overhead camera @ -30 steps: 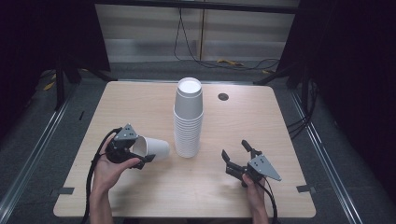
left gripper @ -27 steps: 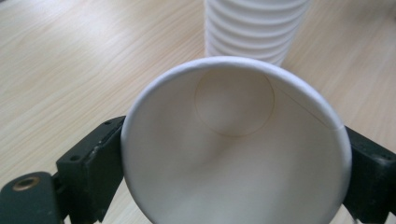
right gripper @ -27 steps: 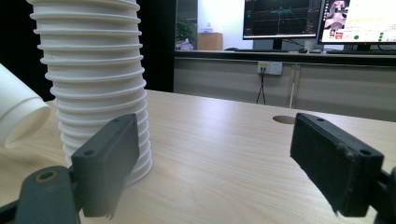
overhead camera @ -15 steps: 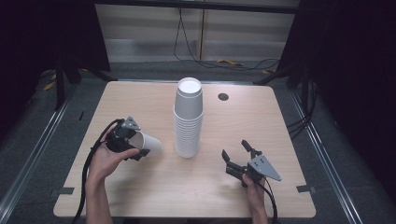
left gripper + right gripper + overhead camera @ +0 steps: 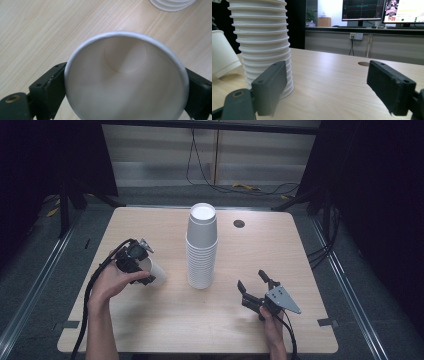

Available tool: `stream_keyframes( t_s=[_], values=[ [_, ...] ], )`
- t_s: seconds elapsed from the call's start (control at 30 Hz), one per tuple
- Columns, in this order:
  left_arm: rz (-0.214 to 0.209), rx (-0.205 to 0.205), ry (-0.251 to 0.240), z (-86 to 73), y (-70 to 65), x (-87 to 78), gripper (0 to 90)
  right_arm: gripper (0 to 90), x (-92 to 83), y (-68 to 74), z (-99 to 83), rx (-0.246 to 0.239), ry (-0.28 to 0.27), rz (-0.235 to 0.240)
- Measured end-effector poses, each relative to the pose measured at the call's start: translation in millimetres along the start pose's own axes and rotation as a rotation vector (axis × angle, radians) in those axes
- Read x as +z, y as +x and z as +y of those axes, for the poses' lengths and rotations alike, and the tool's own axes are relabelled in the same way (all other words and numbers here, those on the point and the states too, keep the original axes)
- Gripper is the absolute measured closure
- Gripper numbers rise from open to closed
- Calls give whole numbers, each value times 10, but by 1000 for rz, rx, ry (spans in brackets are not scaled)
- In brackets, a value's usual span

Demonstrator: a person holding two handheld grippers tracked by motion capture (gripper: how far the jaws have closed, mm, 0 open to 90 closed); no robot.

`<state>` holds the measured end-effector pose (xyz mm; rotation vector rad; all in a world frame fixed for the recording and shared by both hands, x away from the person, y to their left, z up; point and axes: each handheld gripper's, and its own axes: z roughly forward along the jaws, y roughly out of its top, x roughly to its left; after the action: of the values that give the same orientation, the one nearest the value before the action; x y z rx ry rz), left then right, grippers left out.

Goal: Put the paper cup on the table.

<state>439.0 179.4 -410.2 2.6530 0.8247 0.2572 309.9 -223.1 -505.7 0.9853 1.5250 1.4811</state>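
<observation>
Paper cup (image 5: pixel 152 272), clamped at its rim by my left hand-held gripper (image 5: pixel 136 266), tilts over the bench (image 5: pixel 150 330) left of the stack (image 5: pixel 201 247), ready to be set down. My right hand-held gripper (image 5: pixel 256 290) rests open nearby, spare.

we see the left gripper (image 5: pixel 142 270) clamped on a tilted white paper cup (image 5: pixel 156 274), left of the stack of paper cups (image 5: pixel 202 247). right gripper (image 5: pixel 256 290) rests on the wooden table (image 5: pixel 165 320), jaws apart.
</observation>
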Motion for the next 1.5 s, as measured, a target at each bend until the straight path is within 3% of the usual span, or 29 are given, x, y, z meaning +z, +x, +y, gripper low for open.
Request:
stream_keyframes(
  t_s=[0.23, 0.5, 0.67, 0.77, 0.83, 0.9, 1.0, 1.07, 1.13, 1.27, 1.5],
  values=[
    [6, 23, 67, 110, 54, 76, 83, 163, 1, 2, 1, 1, 0, 0],
    [1, 20, 59, 209, 96, 142, 65, 164, 4, 4, 2, 2, 4, -2],
    [17, -1, 41, 189, 117, 213, 47, 165, 4, 4, 2, 2, 5, -2],
    [14, -7, 0, 157, 115, 235, 48, 165, 5, 3, 3, 2, 5, -1],
    [14, -20, -2, 146, 104, 264, 53, 166, 5, 4, 3, 2, 5, -2],
    [11, -33, -49, 135, 77, 288, 55, 165, 4, 4, 3, 2, 5, -3],
    [9, -48, -76, 105, 87, 310, 53, 165, 4, 5, 2, 4, 5, -3],
    [30, -68, -85, 87, 75, 323, 53, 165, 3, 6, 2, 3, 5, -3],
    [35, -60, -108, 58, 64, 324, 53, 166, 4, 4, 2, 2, 5, -3],
    [15, -99, -169, -32, 92, 386, 64, 165, 4, 5, 2, 1, 4, -3],
    [37, -118, -261, -136, 58, 446, 76, 165, 3, 5, 2, 2, 4, -3]
  ],
)
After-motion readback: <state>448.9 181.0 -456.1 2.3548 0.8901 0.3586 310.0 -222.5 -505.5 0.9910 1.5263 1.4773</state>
